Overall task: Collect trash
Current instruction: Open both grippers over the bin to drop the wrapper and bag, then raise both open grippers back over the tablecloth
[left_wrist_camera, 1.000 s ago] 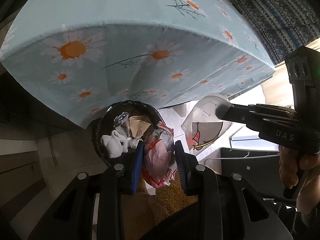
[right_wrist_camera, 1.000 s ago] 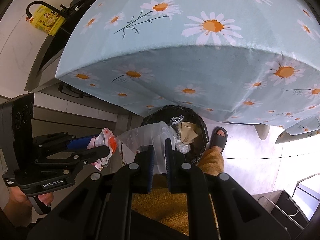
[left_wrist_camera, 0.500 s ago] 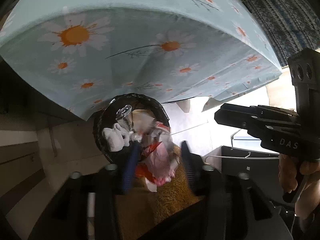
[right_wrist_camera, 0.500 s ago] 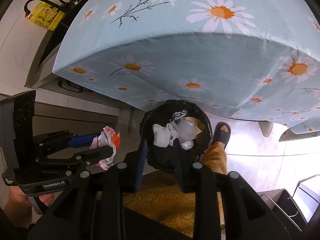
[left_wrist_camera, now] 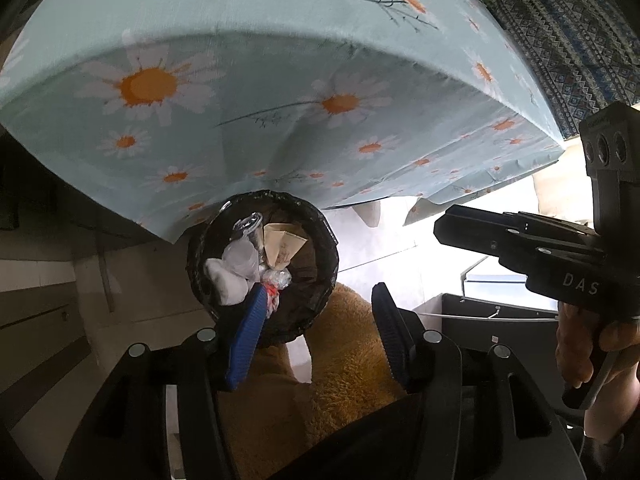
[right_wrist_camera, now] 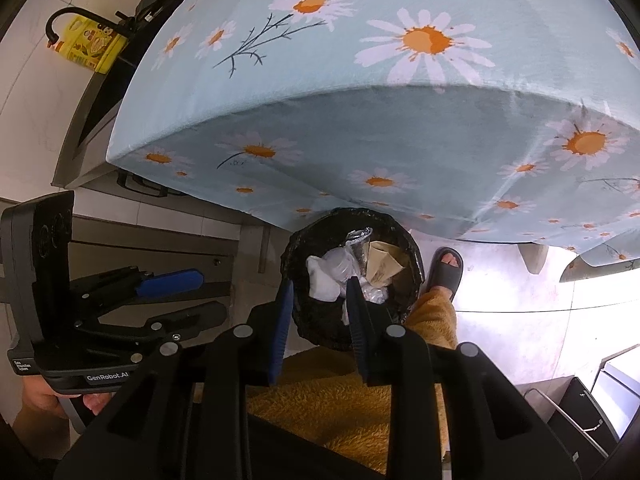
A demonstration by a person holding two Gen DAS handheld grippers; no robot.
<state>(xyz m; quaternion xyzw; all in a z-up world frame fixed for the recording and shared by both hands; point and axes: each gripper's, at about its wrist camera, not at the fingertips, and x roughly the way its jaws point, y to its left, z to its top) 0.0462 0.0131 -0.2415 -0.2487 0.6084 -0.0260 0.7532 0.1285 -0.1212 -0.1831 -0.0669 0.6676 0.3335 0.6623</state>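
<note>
Now both grippers are hanging over the bin (left_wrist_camera: 264, 264), pointing steeply down, and the trash is lying inside it, below and just ahead of the fingers. The bin is standing on the floor at the edge of the table (left_wrist_camera: 280, 80), partly under the overhanging cloth, beside the person's foot (right_wrist_camera: 446, 270). Inside it a brown paper piece (left_wrist_camera: 282, 244), white wads (left_wrist_camera: 226, 280), a clear cup and a crumpled wrapper (left_wrist_camera: 274, 280) are piling up.

The left gripper (left_wrist_camera: 316, 320) is opening; its blue pads (left_wrist_camera: 248, 336) are standing well apart with nothing between them, only the bin's near rim and the orange trouser leg showing through the gap. The right gripper (right_wrist_camera: 320, 312) is sitting more squarely over the bin mouth, so it seems the nearer of the two; its jaws are parted by a narrower gap, also empty, framing the white wads from above. Neither pair is touching the trash or the rim, as far as can be told.

Judging by this, both loads are in the bin, and the next move is probably lifting away toward the table to look for more.
</note>
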